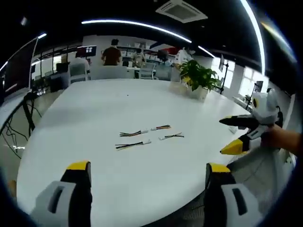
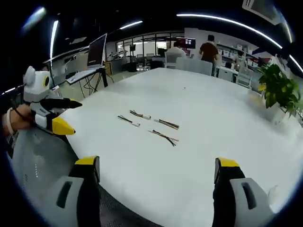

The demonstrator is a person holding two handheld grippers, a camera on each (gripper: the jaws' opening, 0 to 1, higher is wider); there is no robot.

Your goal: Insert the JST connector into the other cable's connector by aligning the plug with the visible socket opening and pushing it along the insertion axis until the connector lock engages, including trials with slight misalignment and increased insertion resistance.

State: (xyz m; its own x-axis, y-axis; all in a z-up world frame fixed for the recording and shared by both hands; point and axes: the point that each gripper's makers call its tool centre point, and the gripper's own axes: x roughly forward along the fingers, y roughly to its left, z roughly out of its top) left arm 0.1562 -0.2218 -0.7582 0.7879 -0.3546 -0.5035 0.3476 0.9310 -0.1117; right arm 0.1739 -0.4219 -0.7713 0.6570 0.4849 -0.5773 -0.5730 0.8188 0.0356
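Cables (image 1: 147,136) lie on the table (image 1: 94,118), well ahead of both grippers' wide-open, empty jaws.

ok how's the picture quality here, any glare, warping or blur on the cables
Left gripper view: heavy fisheye bends the table edge and ceiling lights; the cables are small but fairly sharp, with no glare on them. Right gripper view: same warping, even soft light, faint shadows; cables too small to make out the connectors; plant slightly soft.
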